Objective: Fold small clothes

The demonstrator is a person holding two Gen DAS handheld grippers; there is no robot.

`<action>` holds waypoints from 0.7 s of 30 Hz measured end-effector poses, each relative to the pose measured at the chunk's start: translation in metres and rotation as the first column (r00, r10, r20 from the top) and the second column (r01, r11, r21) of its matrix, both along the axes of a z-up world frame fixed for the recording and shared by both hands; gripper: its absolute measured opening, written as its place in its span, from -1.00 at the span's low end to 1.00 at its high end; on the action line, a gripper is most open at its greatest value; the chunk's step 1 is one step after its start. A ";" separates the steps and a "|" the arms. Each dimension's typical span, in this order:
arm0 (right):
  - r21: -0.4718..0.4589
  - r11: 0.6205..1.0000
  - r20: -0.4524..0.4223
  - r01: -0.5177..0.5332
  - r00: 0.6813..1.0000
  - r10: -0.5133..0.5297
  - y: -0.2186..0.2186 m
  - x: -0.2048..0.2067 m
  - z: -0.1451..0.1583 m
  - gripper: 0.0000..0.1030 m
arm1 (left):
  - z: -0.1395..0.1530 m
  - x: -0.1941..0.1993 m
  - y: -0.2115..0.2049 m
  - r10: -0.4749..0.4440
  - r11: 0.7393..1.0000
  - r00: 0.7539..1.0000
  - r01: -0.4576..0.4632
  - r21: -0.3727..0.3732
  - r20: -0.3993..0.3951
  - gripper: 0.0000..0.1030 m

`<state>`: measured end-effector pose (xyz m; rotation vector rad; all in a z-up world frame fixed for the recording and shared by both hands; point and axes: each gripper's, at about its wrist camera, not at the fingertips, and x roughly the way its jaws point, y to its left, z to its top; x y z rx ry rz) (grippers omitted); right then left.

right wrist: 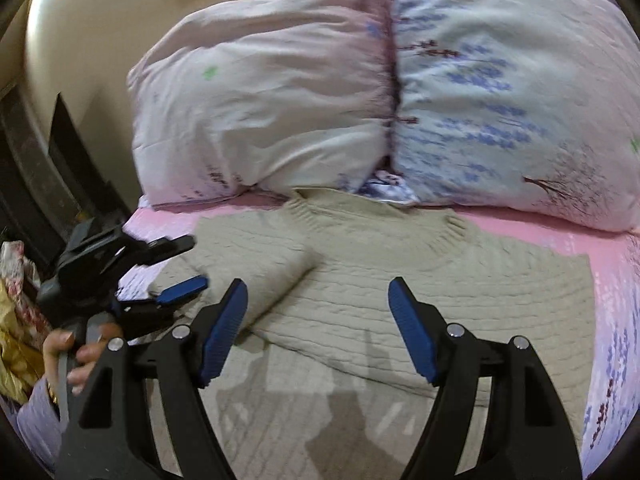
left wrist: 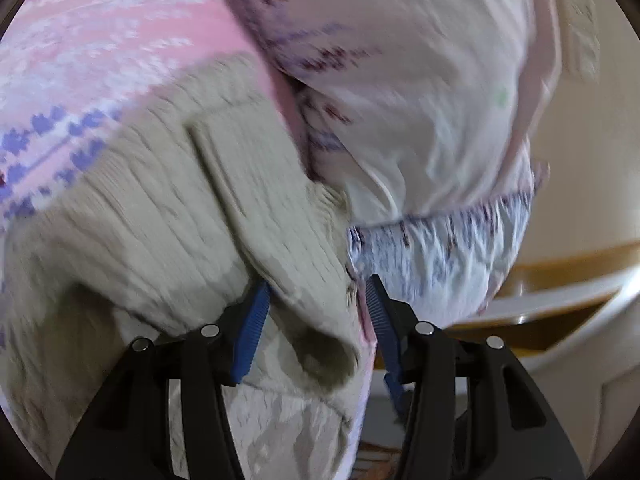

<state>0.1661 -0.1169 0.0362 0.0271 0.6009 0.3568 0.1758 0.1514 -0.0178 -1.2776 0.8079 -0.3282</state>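
Observation:
A beige knit sweater (right wrist: pixel 380 280) lies flat on the pink bed sheet (right wrist: pixel 560 236), its collar toward the pillows. Its left sleeve (right wrist: pixel 256 256) is folded in over the body. My left gripper (left wrist: pixel 316 300) stands at the sweater's left edge, and a fold of the beige knit (left wrist: pixel 304 280) lies between its blue pads; the jaws stand apart around it. It also shows in the right wrist view (right wrist: pixel 180 268), jaws apart. My right gripper (right wrist: pixel 318 312) is open and empty, hovering above the sweater's lower middle.
Two floral pillows (right wrist: pixel 280 92) (right wrist: pixel 500 100) lie at the head of the bed beyond the sweater. A cream headboard (right wrist: pixel 80 40) stands at the back left. Patterned cloth (right wrist: pixel 16 308) is piled off the bed's left side.

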 end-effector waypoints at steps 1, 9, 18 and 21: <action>0.001 1.000 -0.007 -0.001 1.000 0.001 0.001 0.002 -0.001 0.41 | -0.001 0.000 0.004 0.020 1.000 1.000 -0.020 -0.017 -0.011 -0.03; -0.048 0.995 -0.006 -0.090 0.996 0.090 0.036 0.009 -0.004 0.35 | 0.023 0.025 0.002 0.000 0.994 0.999 -0.005 0.110 0.047 -0.79; 0.007 0.995 -0.028 -0.103 0.994 0.103 0.022 0.016 -0.011 0.21 | 0.046 0.063 -0.100 -0.406 0.911 0.897 0.383 0.153 0.176 -0.84; 0.065 0.996 -0.059 -0.054 0.997 0.058 -0.012 0.012 -0.021 0.21 | 0.042 0.071 -0.131 -0.481 0.875 0.859 0.458 0.157 0.177 -0.84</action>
